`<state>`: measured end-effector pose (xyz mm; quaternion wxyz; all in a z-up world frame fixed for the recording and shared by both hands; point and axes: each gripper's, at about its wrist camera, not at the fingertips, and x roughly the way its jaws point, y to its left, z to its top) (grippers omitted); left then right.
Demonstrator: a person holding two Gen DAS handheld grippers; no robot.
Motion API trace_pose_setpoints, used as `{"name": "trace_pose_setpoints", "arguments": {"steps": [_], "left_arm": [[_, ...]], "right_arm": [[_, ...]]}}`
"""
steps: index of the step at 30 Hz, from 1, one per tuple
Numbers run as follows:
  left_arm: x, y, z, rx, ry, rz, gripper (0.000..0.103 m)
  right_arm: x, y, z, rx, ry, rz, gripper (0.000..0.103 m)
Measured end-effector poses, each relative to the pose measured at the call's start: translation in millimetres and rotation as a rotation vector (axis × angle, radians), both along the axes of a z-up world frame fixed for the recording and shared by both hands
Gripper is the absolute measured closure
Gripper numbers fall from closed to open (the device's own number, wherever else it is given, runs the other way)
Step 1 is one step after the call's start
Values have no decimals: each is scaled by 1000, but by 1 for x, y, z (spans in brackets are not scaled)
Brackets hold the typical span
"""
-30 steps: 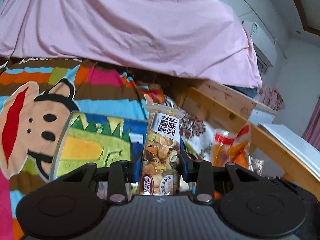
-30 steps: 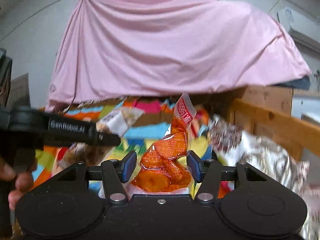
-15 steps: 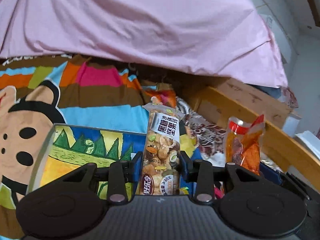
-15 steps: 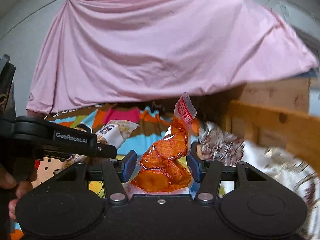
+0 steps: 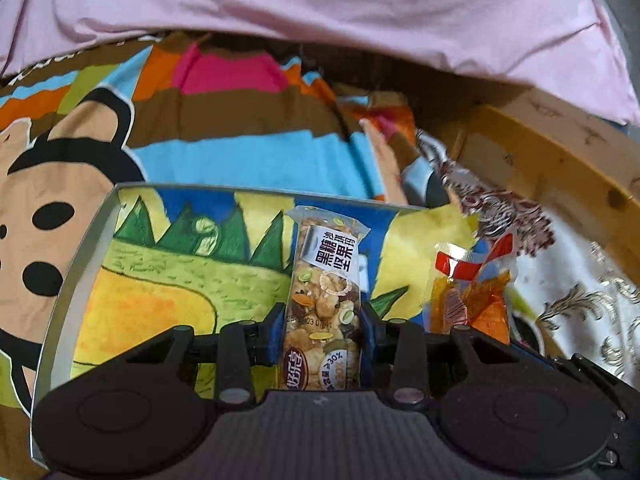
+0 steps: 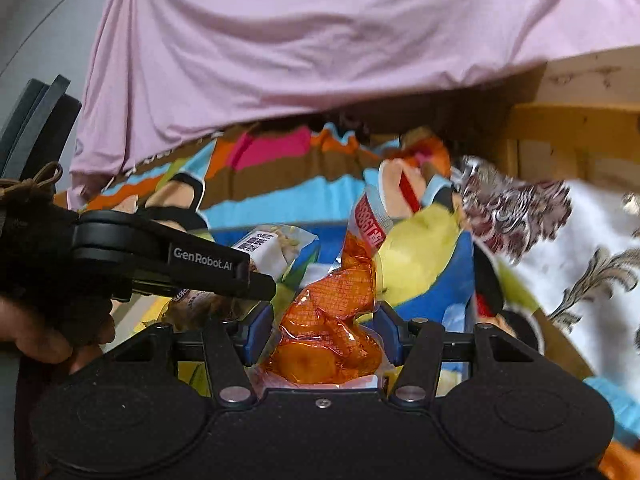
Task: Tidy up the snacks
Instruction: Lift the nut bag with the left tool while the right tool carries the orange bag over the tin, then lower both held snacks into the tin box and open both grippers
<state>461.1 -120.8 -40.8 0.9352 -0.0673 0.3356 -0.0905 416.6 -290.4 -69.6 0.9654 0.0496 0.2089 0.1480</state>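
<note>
My left gripper (image 5: pixel 323 334) is shut on a clear nut bar packet (image 5: pixel 325 292) and holds it upright over a painted tin box (image 5: pixel 168 276) that lies on the bed. My right gripper (image 6: pixel 324 330) is shut on an orange snack pouch (image 6: pixel 332 320) with a red top, held just right of the left gripper. The pouch also shows in the left wrist view (image 5: pixel 472 300), and the nut bar (image 6: pixel 276 246) and the left gripper's body (image 6: pixel 168 260) show in the right wrist view.
A cartoon monkey bedspread (image 5: pixel 224 120) covers the bed. A pink sheet (image 5: pixel 320 8) hangs behind. A wooden bed rail (image 5: pixel 560 172) runs along the right, with a patterned white cloth (image 6: pixel 560 232) beside it.
Both grippers have tilted down and moved over the tin box, which now fills more of the view. Each keeps hold of its snack.
</note>
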Motion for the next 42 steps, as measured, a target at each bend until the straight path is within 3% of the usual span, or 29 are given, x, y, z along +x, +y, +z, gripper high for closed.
{"name": "trace_pose_setpoints", "arguments": {"steps": [8,21,23,26,30,34,38,42], "left_arm": [[6,-3,-15,28,45,15,62],[7,2,-30,6,73,31,60],[6,4,-32,-8,71,32,56],[4,5,-30,-33,65,34,47],[-4,9,-21,-59,27,38,34],[-16,17,-1,-104,-33,69,21],[-33,26,24,-153,-109,90,15],[-58,33,50,-146,-184,108,6]], "right_arm": [[4,3,-9,-11,50,2,45],[9,6,-19,-23,92,7,44],[9,7,-17,-25,86,9,42],[7,6,-14,-34,68,7,30],[0,0,-1,-49,24,-6,23],[-12,-10,21,-41,-43,-27,12],[-31,-17,47,-23,-102,-49,6],[-57,-18,73,-5,-159,-63,1]]}}
